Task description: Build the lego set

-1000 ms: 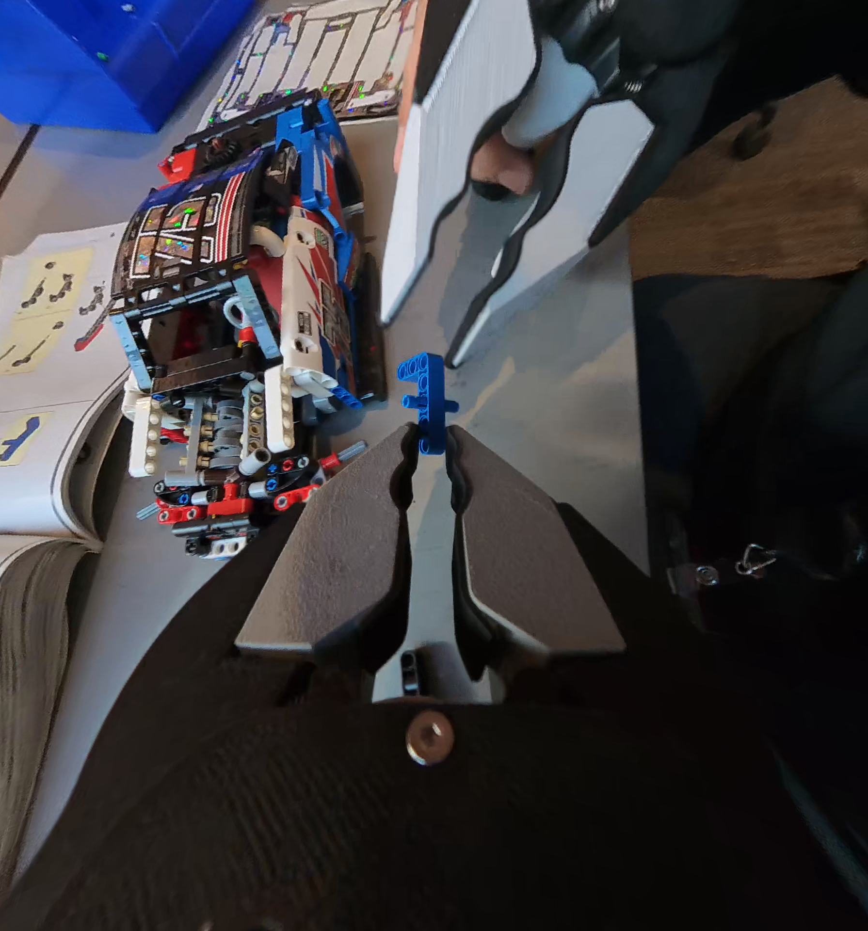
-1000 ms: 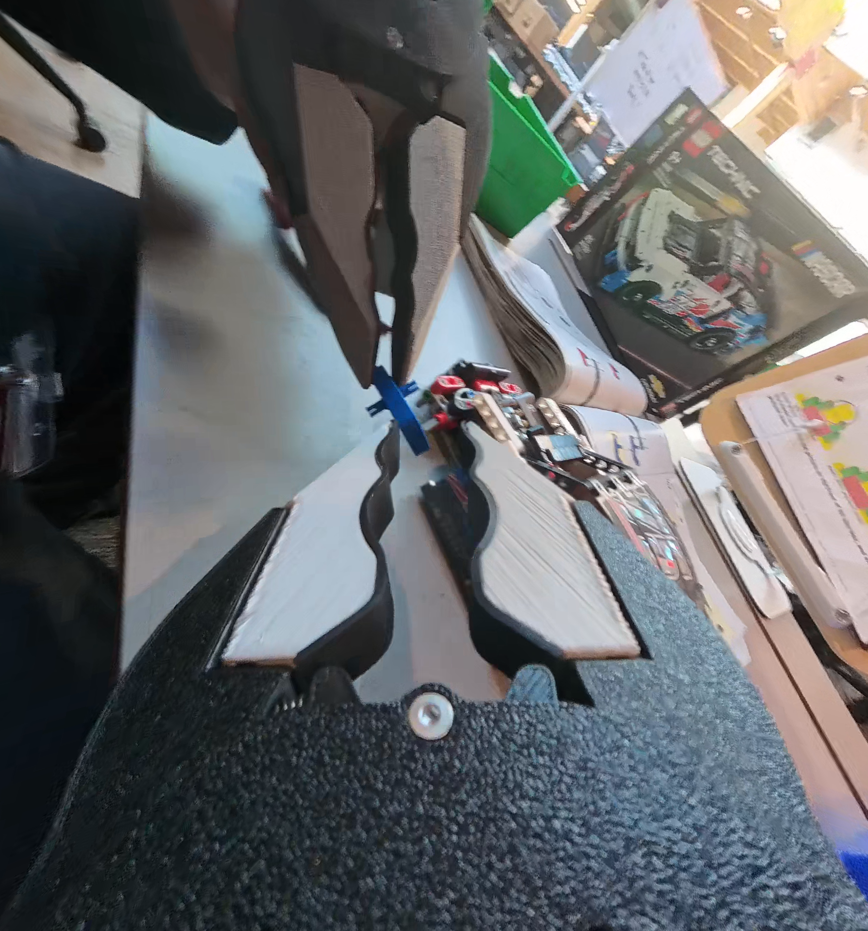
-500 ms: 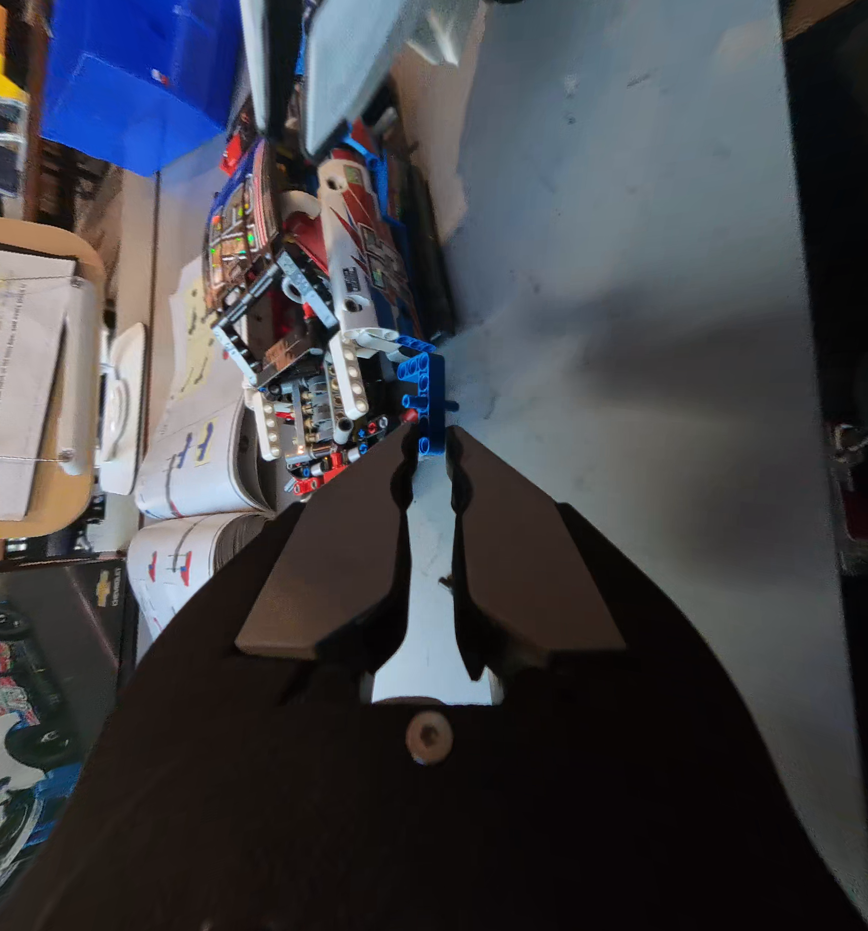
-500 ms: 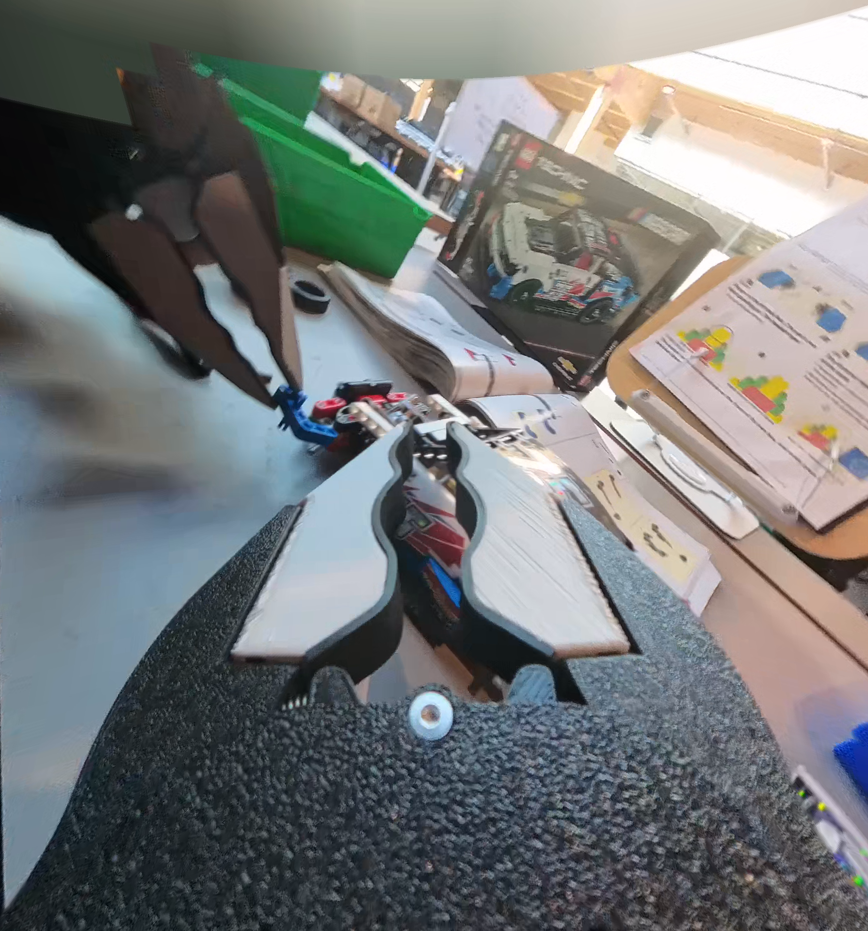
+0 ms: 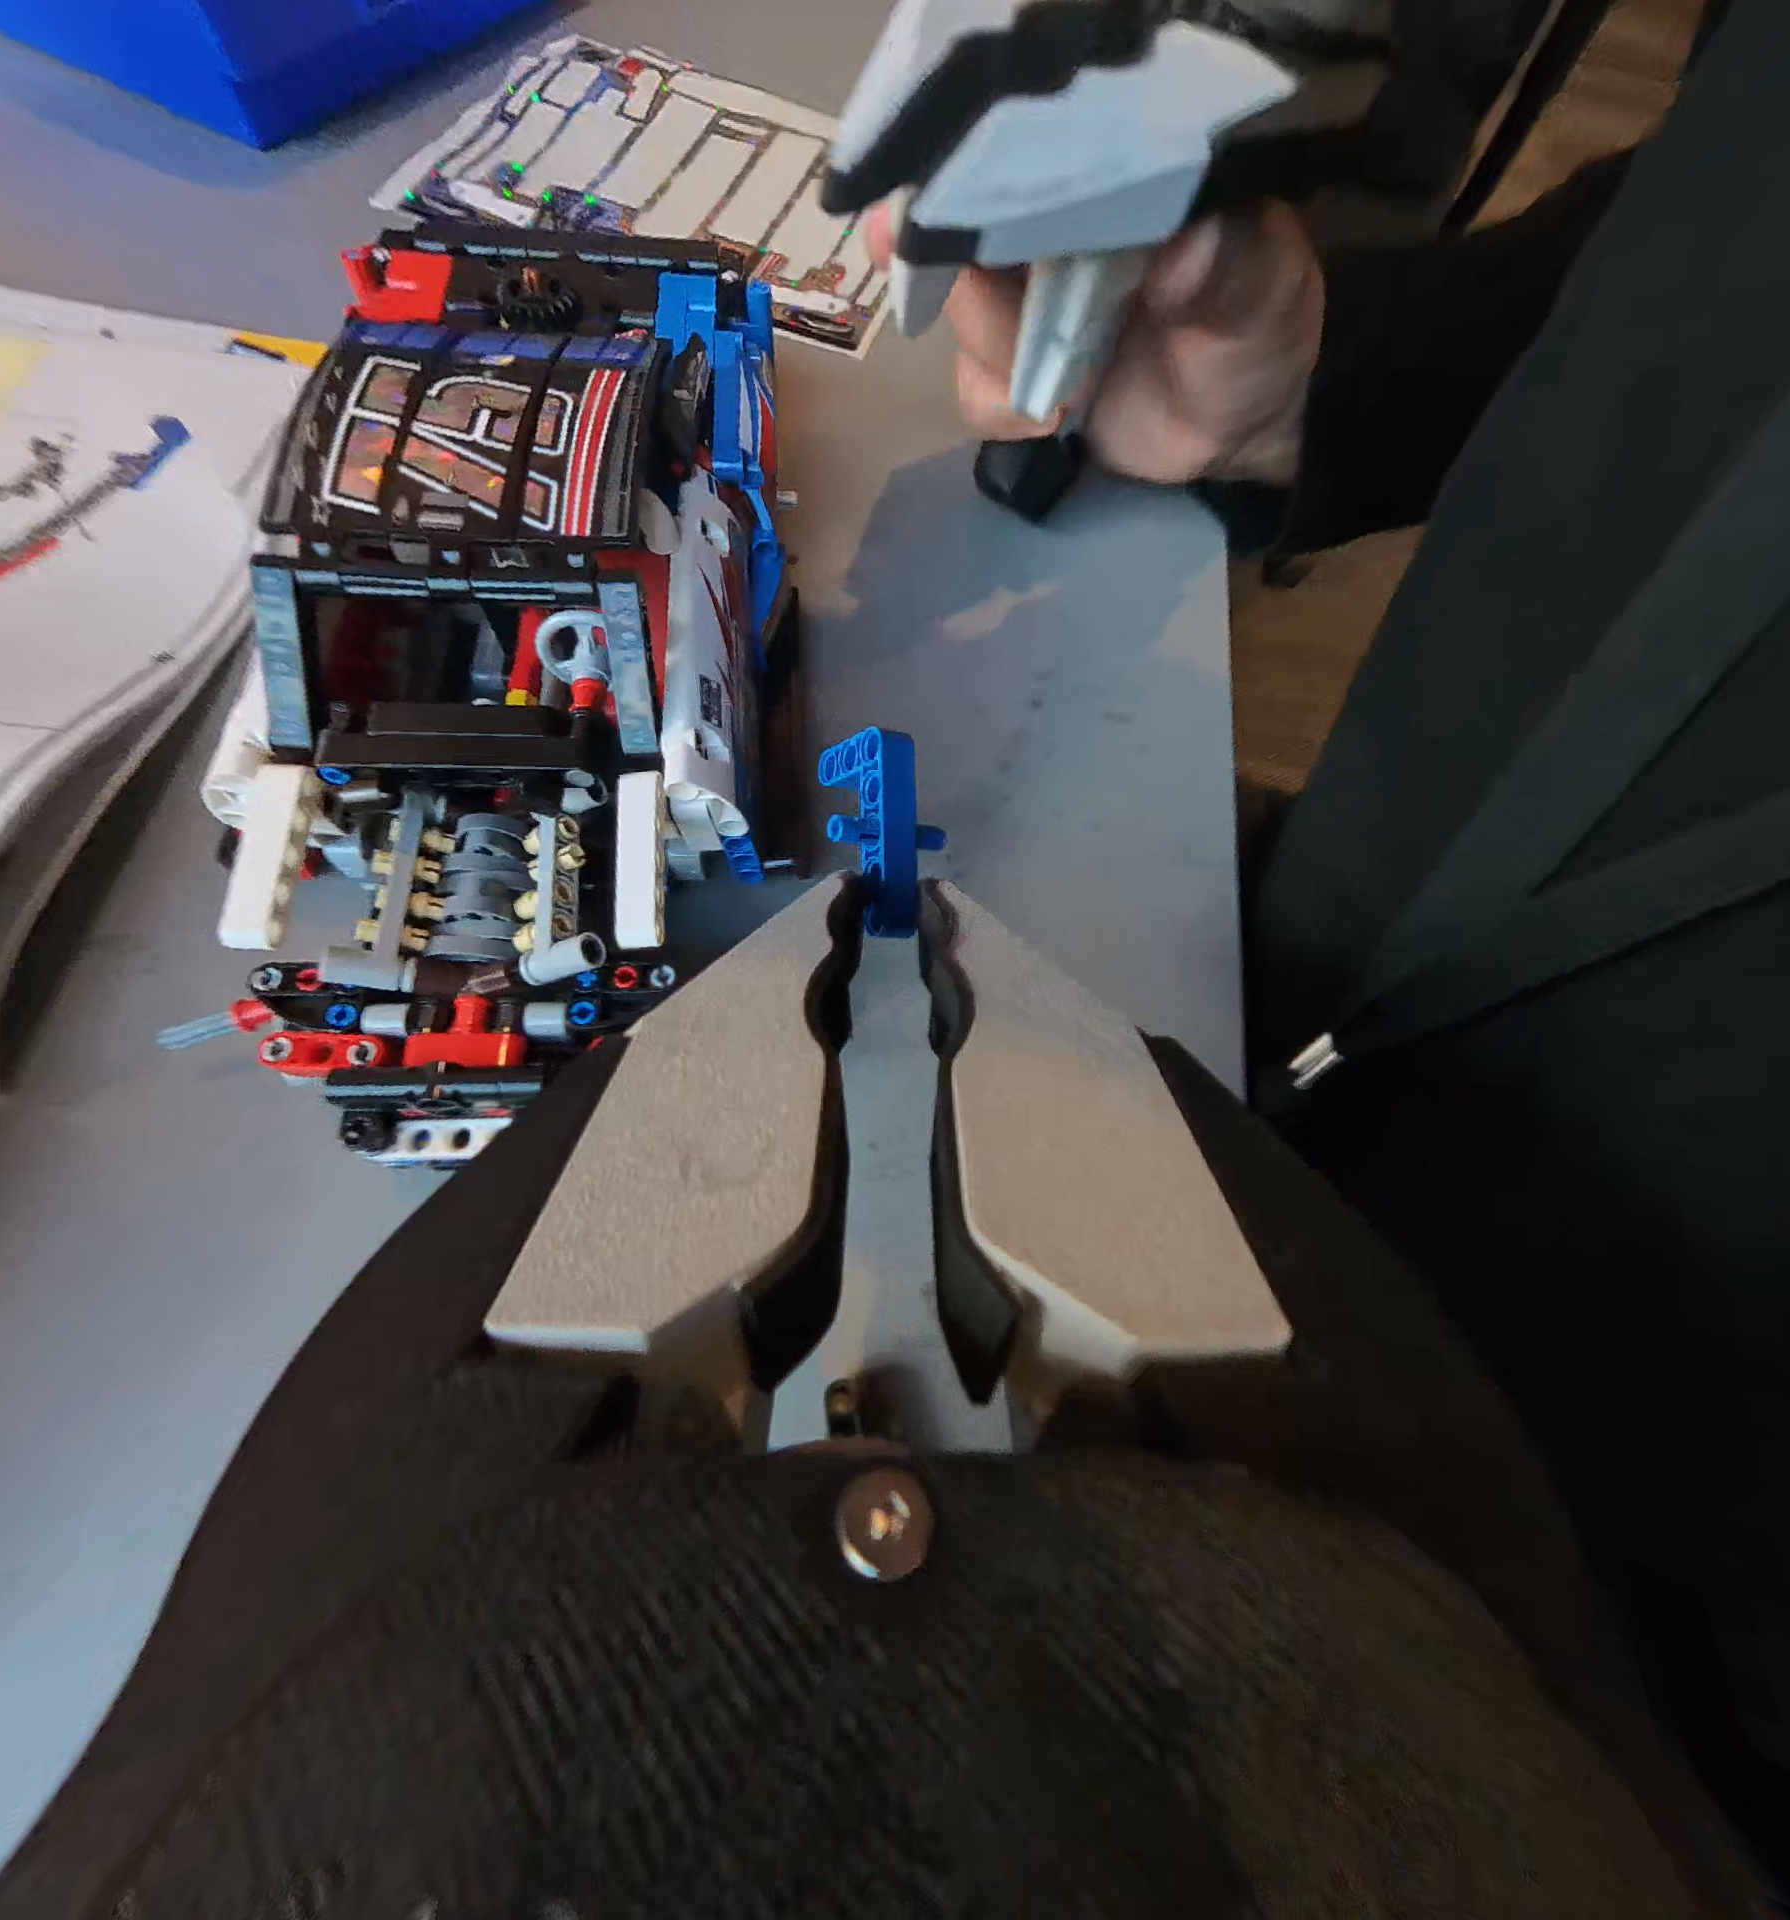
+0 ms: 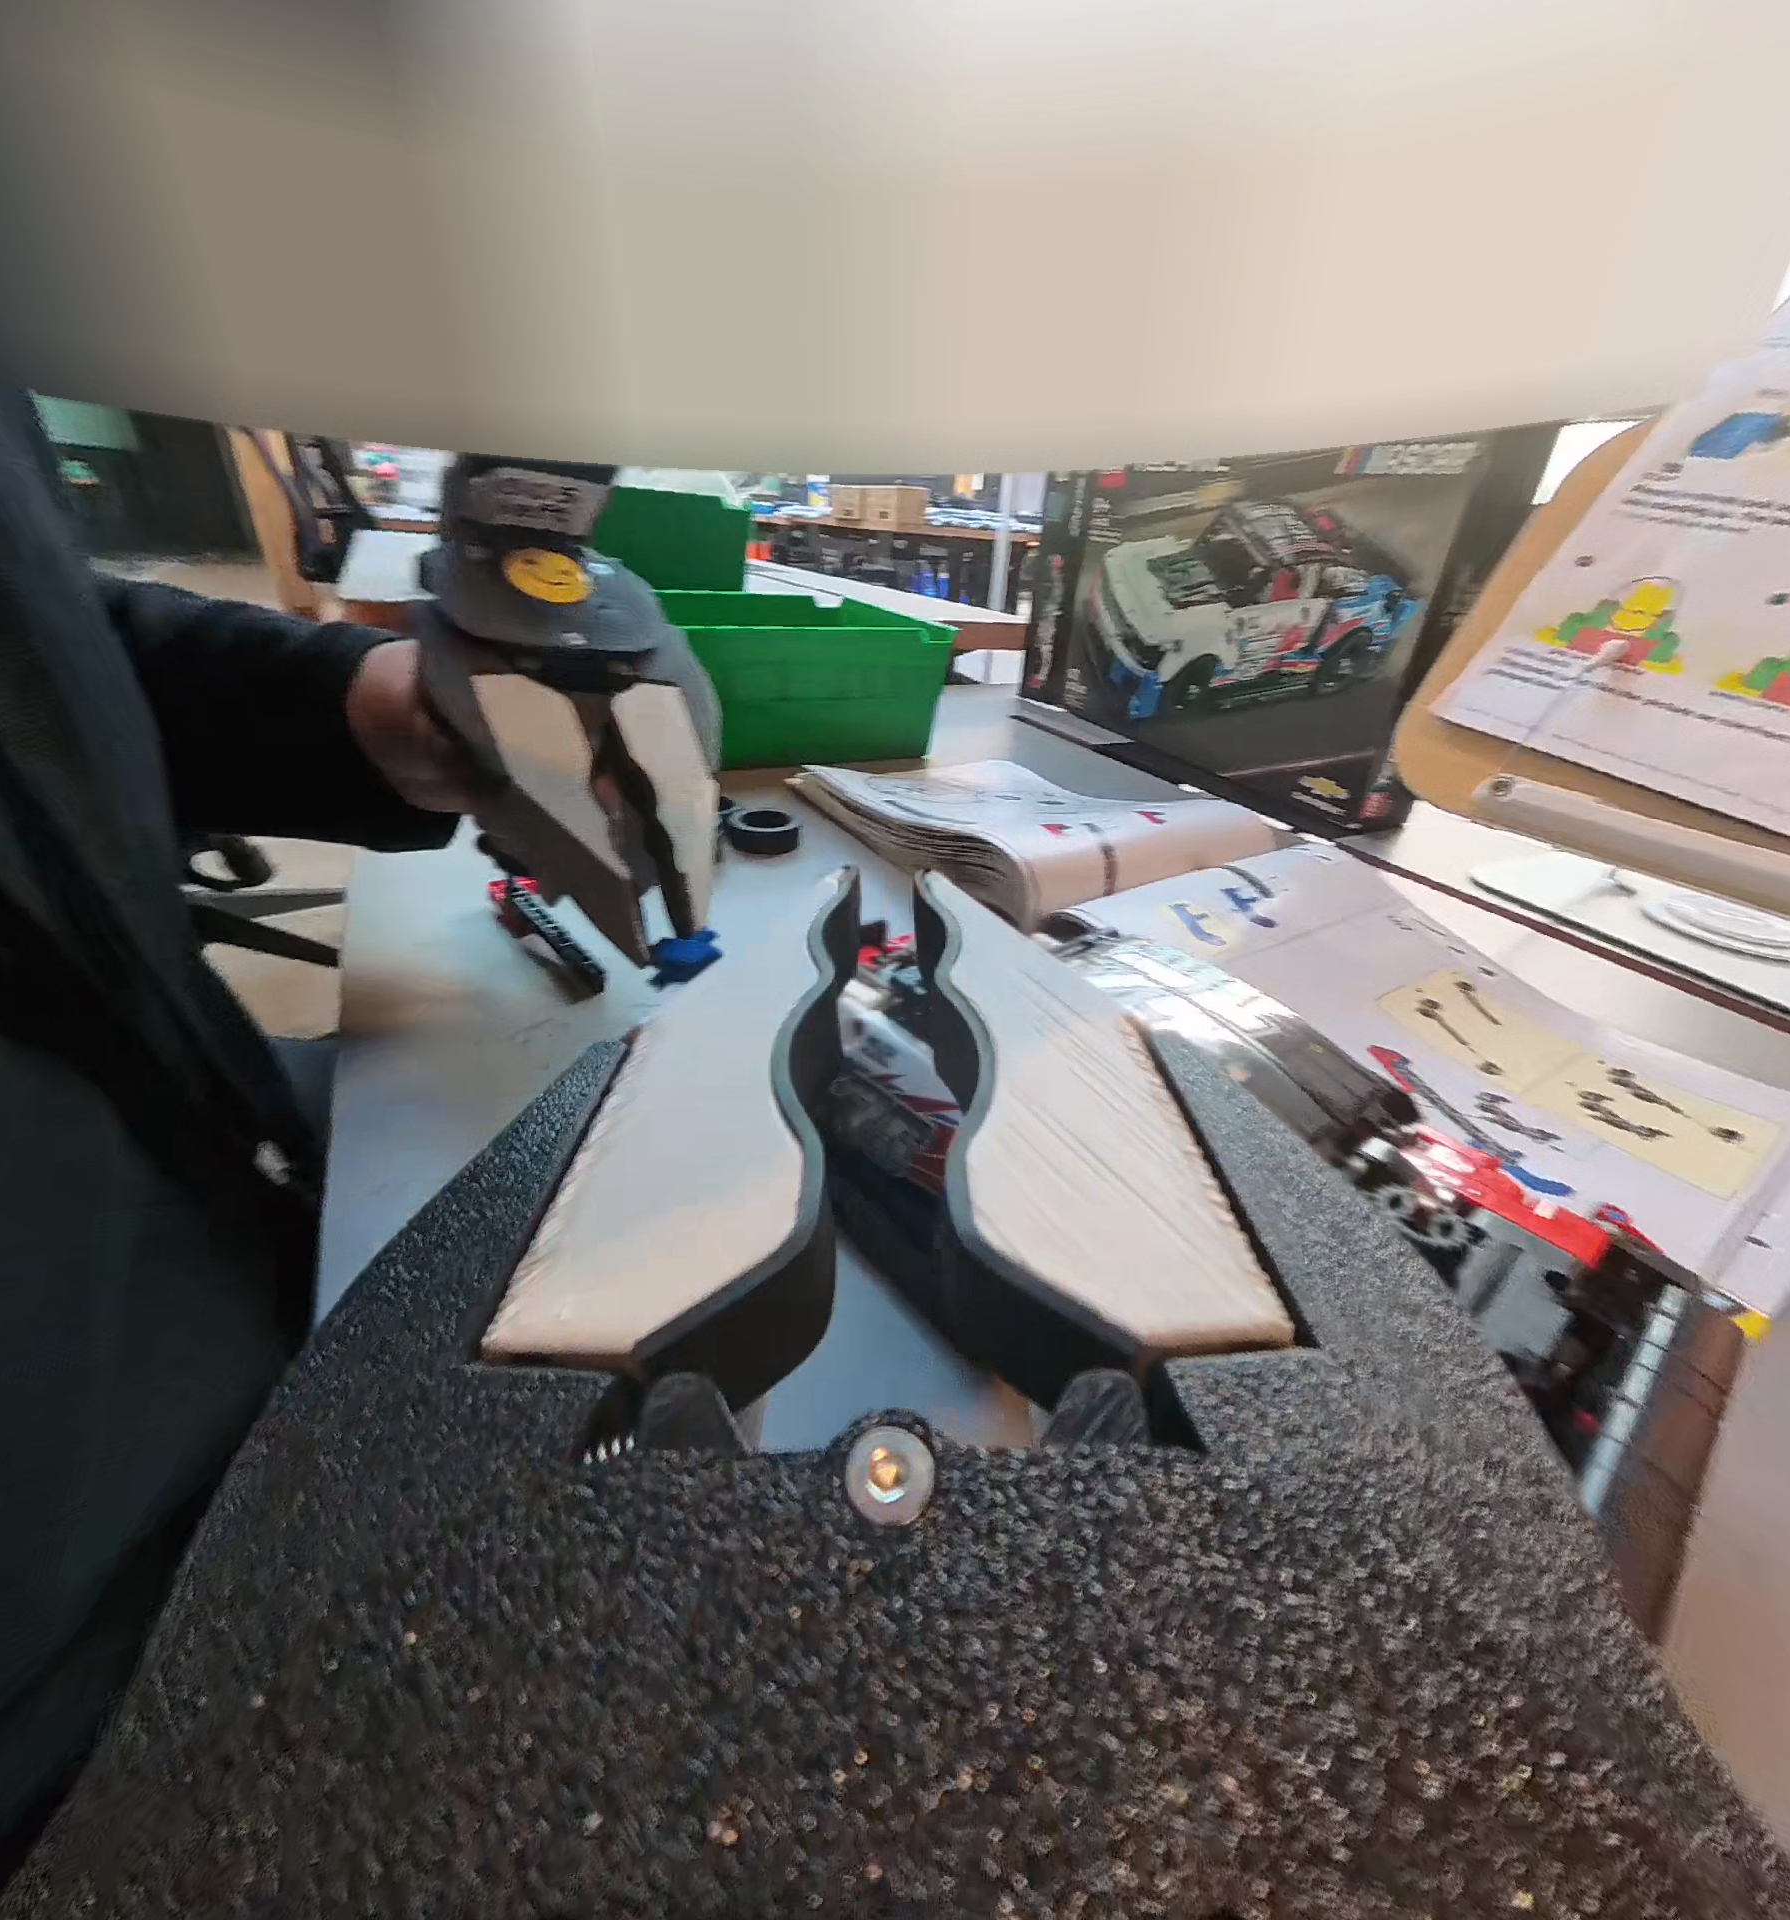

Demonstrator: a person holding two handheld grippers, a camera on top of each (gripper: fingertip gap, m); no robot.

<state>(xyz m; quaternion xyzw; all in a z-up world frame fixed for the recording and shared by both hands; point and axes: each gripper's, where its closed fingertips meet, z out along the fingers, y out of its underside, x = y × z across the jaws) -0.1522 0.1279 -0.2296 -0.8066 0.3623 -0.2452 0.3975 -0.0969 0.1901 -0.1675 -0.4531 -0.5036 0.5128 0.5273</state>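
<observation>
Blue bin [image 5: 247, 52] cut off above

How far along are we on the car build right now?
Done: the car has its roof, side panels and exposed engine assembled, standing on the table. In hand: the left gripper pinches a blue L-shaped beam, held beside the car, not attached. The right gripper is empty above the car. Left: fitting that beam; no wheels visible.

Bare table [image 5: 1057, 665] lies right of the car model [image 5: 496, 665]; booklet [image 5: 70, 540] crowds its left.
</observation>
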